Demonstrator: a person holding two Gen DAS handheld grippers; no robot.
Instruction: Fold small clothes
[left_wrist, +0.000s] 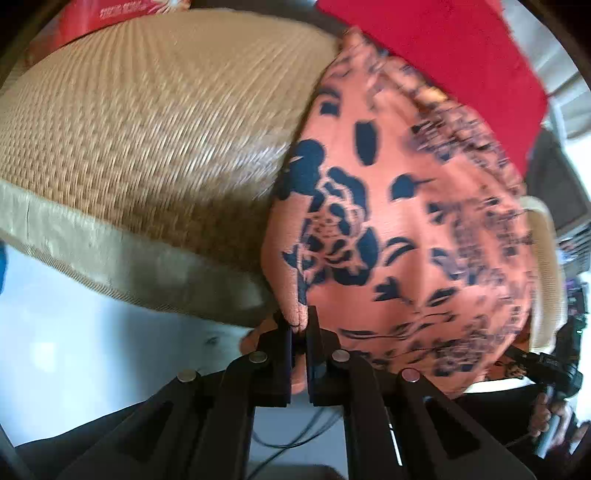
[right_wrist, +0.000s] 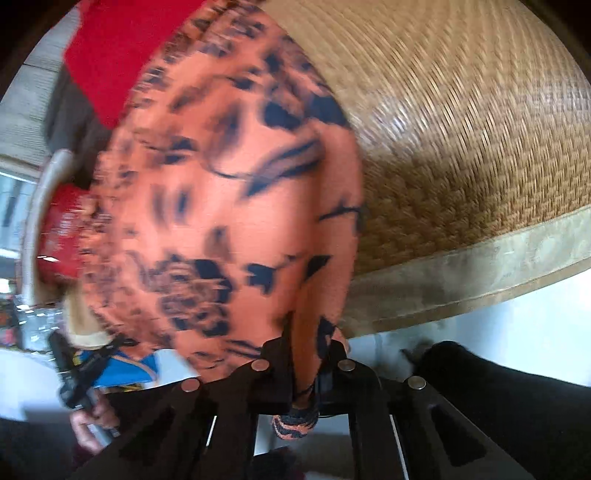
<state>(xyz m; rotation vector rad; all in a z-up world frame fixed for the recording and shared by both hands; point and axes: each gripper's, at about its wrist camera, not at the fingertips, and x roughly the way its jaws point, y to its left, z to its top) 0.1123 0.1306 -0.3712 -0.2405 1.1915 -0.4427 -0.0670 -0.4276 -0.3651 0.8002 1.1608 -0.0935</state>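
An orange garment with a dark blue flower print hangs stretched between my two grippers over a woven straw mat. My left gripper is shut on one edge of the garment at the bottom of the left wrist view. My right gripper is shut on another edge of the same garment, with cloth bunched between the jaws. The right gripper also shows at the lower right of the left wrist view. Both views are blurred by motion.
A red cloth lies on the mat behind the garment, also in the right wrist view. The mat has a beige fabric border above a white floor. The mat fills the right of the right wrist view.
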